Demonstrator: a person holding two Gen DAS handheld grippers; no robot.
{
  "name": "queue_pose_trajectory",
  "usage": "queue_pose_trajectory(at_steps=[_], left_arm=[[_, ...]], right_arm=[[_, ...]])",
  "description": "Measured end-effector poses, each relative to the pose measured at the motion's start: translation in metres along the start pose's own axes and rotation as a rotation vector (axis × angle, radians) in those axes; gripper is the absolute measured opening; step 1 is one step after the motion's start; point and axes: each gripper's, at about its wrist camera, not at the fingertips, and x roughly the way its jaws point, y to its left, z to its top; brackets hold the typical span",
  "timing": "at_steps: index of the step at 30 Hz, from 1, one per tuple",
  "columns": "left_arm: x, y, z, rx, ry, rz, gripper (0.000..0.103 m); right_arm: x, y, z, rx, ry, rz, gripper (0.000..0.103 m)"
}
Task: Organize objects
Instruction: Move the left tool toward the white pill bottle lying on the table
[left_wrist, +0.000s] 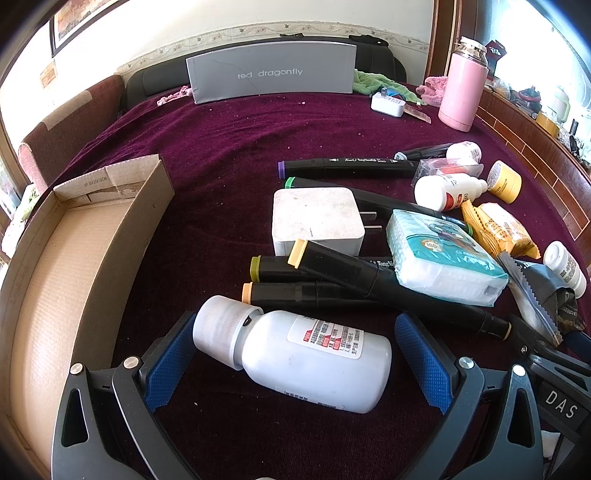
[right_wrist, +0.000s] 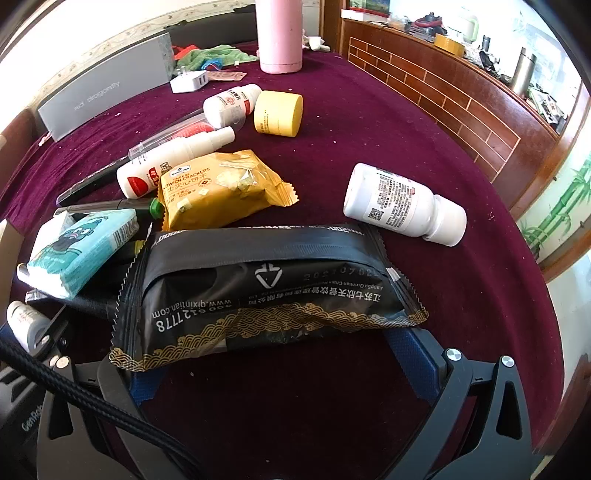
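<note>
left wrist view: the left gripper (left_wrist: 295, 363) is spread wide around a white medicine bottle (left_wrist: 295, 360) lying near the maroon cloth's (left_wrist: 221, 140) front edge, pads clear of it; cardboard box (left_wrist: 74, 258) at left.
right wrist view: the right gripper (right_wrist: 284, 354) is spread wide too, a black snack packet (right_wrist: 266, 291) lying over its fingers.

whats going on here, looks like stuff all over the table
A person is sorting clutter on a table with a purple cloth, a handheld gripper in each hand. The left gripper is open, its fingers on either side of a white bottle lying on its side. The right gripper is at a black snack packet, which covers its fingertips. A cardboard box sits open on the left, nothing visible inside. Markers, bottles and snacks lie loose.
</note>
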Motion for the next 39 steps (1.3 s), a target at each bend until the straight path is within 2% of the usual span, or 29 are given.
queue_pose_trajectory(at_steps=[11, 14, 18, 20, 23, 27, 29, 32, 36, 39], left_arm=[[-0.005, -0.001, -0.005, 0.039, 0.04, -0.006, 0.102], [-0.009, 0.0, -0.009, 0.057, 0.053, -0.037, 0.101], [-0.021, 0.007, -0.015, 0.049, 0.041, -0.076, 0.101], [-0.038, 0.012, -0.016, 0.042, -0.005, -0.084, 0.101], [-0.067, 0.014, -0.013, 0.06, -0.101, -0.049, 0.101], [-0.101, 0.016, -0.011, 0.08, -0.192, -0.038, 0.101], [-0.11, 0.016, -0.009, 0.093, -0.214, -0.039, 0.101], [-0.123, 0.017, -0.007, 0.105, -0.238, -0.044, 0.101], [-0.136, 0.017, -0.005, 0.119, -0.26, -0.04, 0.101], [-0.14, 0.013, 0.001, 0.132, -0.265, -0.04, 0.101]], right_arm=[[-0.001, 0.0, 0.001, -0.017, -0.011, 0.005, 0.103], [-0.001, 0.001, 0.001, -0.027, -0.009, 0.007, 0.103], [-0.006, -0.001, -0.002, -0.03, 0.01, 0.015, 0.103], [-0.013, -0.004, -0.006, -0.022, -0.001, 0.02, 0.102], [-0.042, -0.011, -0.013, -0.016, -0.094, 0.011, 0.102], [-0.09, -0.019, -0.019, -0.022, -0.248, -0.011, 0.102], [-0.12, -0.021, -0.021, -0.03, -0.344, -0.026, 0.102], [-0.149, -0.019, -0.011, -0.038, -0.431, -0.04, 0.102], [-0.184, -0.016, 0.01, -0.067, -0.526, -0.04, 0.103], [-0.205, -0.019, 0.026, -0.08, -0.565, -0.024, 0.103]])
